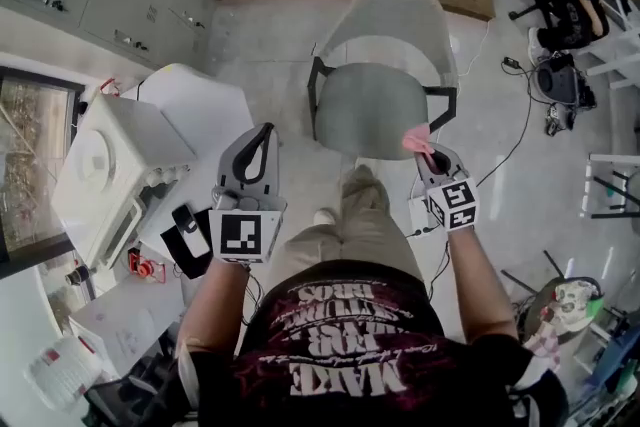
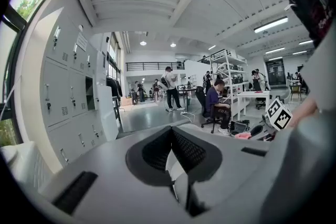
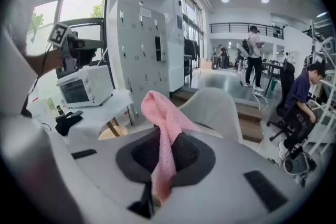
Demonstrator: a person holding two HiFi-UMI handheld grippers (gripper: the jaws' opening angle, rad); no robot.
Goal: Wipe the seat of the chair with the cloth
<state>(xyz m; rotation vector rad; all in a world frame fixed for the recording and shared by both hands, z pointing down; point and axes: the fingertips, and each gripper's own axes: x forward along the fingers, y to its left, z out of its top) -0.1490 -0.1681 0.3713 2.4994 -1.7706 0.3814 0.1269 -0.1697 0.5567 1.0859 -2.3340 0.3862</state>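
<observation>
My left gripper [image 1: 261, 137], jaws together on nothing, and my right gripper [image 1: 431, 156], jaws clamped on the pink cloth [image 3: 165, 128] whose lower end is buried between the jaws, hang just before the chair [image 1: 372, 107], the cloth overlapping its seat's front corner, contact not discernible.
</observation>
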